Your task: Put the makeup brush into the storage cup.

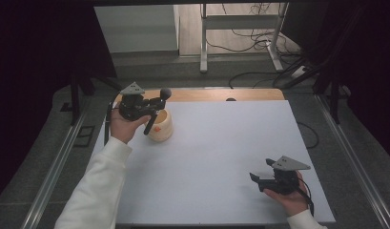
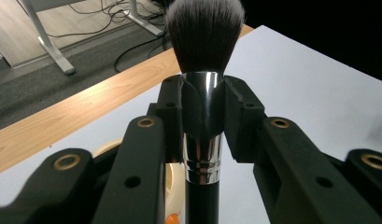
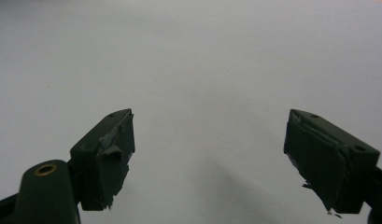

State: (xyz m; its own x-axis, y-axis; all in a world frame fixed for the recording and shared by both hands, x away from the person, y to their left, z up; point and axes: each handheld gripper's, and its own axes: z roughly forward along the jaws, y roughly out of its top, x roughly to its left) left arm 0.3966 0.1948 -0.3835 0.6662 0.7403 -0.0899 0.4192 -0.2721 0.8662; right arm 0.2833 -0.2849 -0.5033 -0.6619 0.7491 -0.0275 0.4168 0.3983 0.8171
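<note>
One brush (image 2: 203,93), black handle, chrome ferrule, dark bristles, clamped between the pads of the left gripper (image 1: 152,106) at the table's far left corner. Brush tilted in the high view, head up toward the wooden edge (image 1: 207,94), handle end down over a cream cup (image 1: 161,126) just beside the left hand (image 1: 122,125). White table (image 1: 216,152) otherwise. Right gripper (image 1: 257,180) near the right front edge, well apart, jaws wide apart, nothing between them, pads (image 3: 111,154) over bare tabletop.

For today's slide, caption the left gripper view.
Left gripper shut on a makeup brush above a cream cup.
</note>
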